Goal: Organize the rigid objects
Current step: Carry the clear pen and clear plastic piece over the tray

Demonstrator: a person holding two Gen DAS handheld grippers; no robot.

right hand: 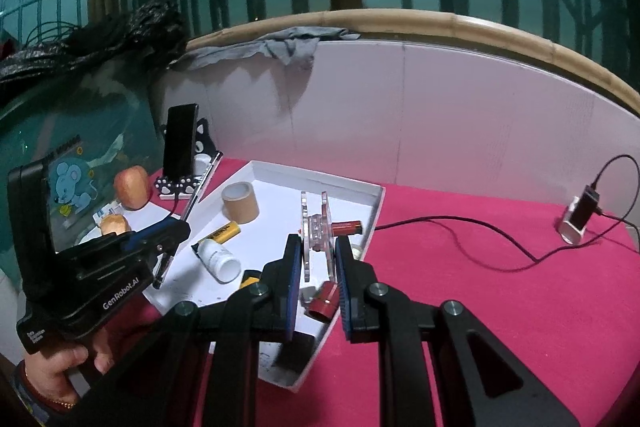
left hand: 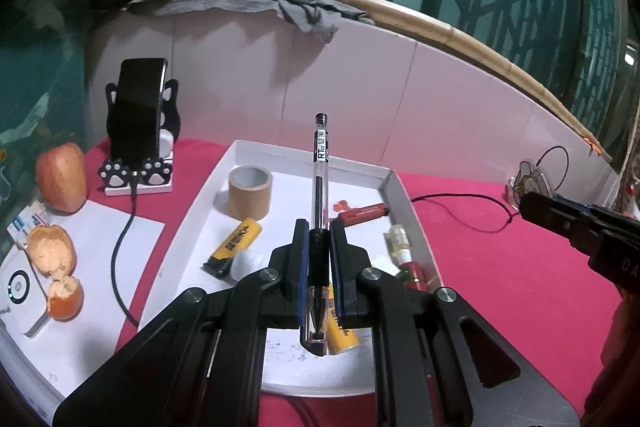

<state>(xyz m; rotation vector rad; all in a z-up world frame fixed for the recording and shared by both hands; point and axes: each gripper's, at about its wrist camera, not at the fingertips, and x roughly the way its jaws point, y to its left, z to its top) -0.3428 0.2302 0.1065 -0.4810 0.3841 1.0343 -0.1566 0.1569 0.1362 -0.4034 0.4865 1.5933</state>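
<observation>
My left gripper [left hand: 319, 239] is shut on a clear black-ink pen [left hand: 321, 163] that points away over the white tray [left hand: 384, 183]. It also shows in the right wrist view [right hand: 176, 231], left of the tray. My right gripper [right hand: 317, 247] is shut on a clear acrylic stand [right hand: 316, 227] held over the tray's right side [right hand: 376, 203]. In the tray lie a brown tape roll [left hand: 250, 191], a yellow battery [left hand: 236, 243], a red lighter [left hand: 362, 213], a white bottle [right hand: 218, 259] and a red cap [right hand: 322, 303].
A phone on a black cat-paw stand [left hand: 138, 131] stands at the back left with its cable. An apple [left hand: 62, 177] and orange peels [left hand: 54, 255] lie on white paper at the left. A small charger [right hand: 578, 215] with a black cable lies on the red cloth at the right.
</observation>
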